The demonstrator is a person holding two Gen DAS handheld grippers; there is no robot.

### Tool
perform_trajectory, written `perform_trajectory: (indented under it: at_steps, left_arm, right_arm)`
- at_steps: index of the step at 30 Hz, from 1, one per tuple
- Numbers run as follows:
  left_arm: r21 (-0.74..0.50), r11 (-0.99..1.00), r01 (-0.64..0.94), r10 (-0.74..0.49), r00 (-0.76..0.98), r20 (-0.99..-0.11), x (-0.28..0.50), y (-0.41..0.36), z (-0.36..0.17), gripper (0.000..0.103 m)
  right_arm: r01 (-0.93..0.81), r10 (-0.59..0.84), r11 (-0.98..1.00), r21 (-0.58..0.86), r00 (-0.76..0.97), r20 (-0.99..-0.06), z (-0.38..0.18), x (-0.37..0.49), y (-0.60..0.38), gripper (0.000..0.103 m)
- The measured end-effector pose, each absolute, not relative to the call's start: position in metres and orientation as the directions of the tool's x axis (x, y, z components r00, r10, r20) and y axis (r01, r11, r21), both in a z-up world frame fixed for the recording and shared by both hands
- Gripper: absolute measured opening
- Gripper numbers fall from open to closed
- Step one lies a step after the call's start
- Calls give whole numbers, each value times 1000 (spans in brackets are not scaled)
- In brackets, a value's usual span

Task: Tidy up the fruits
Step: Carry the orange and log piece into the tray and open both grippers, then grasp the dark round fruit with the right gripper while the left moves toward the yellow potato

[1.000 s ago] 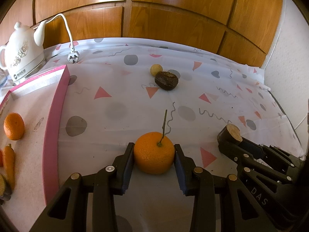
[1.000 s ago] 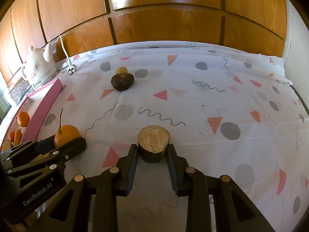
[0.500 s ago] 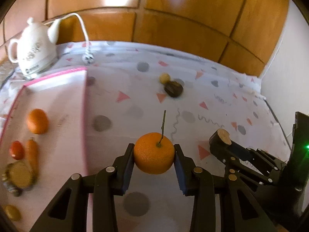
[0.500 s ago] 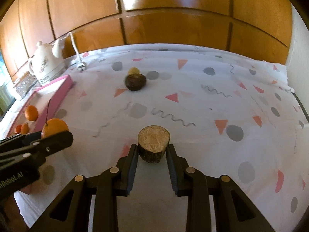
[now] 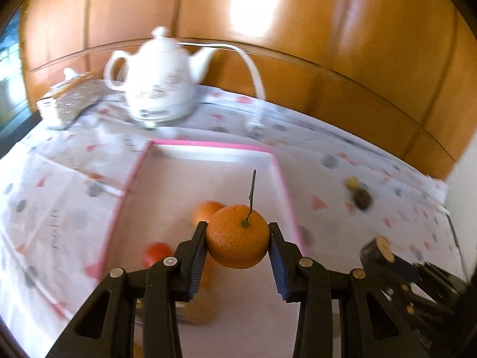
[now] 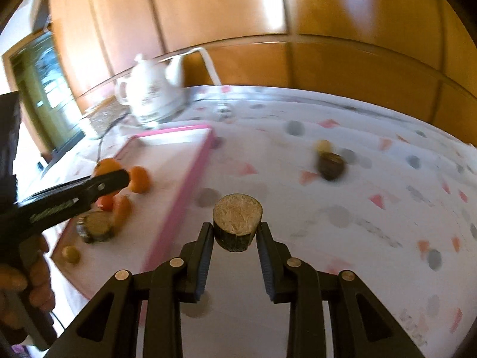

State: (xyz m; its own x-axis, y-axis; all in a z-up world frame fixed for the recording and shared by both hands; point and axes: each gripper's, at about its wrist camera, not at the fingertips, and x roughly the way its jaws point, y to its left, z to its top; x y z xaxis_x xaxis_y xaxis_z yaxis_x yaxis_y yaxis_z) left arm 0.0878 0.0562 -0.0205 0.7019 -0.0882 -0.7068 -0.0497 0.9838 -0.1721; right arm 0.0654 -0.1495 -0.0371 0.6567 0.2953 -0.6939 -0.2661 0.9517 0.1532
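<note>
My left gripper is shut on an orange with a long stem and holds it in the air above the pink-rimmed tray. My right gripper is shut on a brown cut fruit piece and holds it above the tablecloth, just right of the tray's rim. In the tray lie another orange, a red fruit, a cut brown piece and a small yellow fruit. On the cloth stay a dark fruit and a small yellow fruit.
A white teapot-shaped kettle with a white cord stands behind the tray. Wooden panels close the back. A patterned tablecloth covers the table. A window is at the far left.
Both grippers have lifted and swung left with their loads. The left one with the orange has moved from over the cloth to over the tray. The right one has neared the tray's rim.
</note>
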Motion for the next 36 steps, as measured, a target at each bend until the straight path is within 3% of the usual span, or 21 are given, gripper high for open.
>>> perform_trajectory:
  at_steps: [6, 9, 13, 36]
  left_arm:
    - [-164, 976, -141, -18, 704, -710, 93, 92, -21, 40]
    - [-166, 972, -168, 1, 707, -708, 91, 99, -21, 48]
    - [-165, 972, -169, 9, 723, -691, 86, 102, -16, 51]
    - [-180, 977, -111, -50, 705, -708, 58, 64, -21, 53]
  right_arm:
    - [-381, 377, 911, 157, 616, -691, -31, 79, -100, 30]
    - [-417, 391, 897, 145, 599, -698, -31, 84, -78, 30]
    - [-427, 406, 890, 159, 583, -704, -35, 92, -62, 31]
    - [-232, 305, 952, 202, 636, -709, -50, 71, -122, 32]
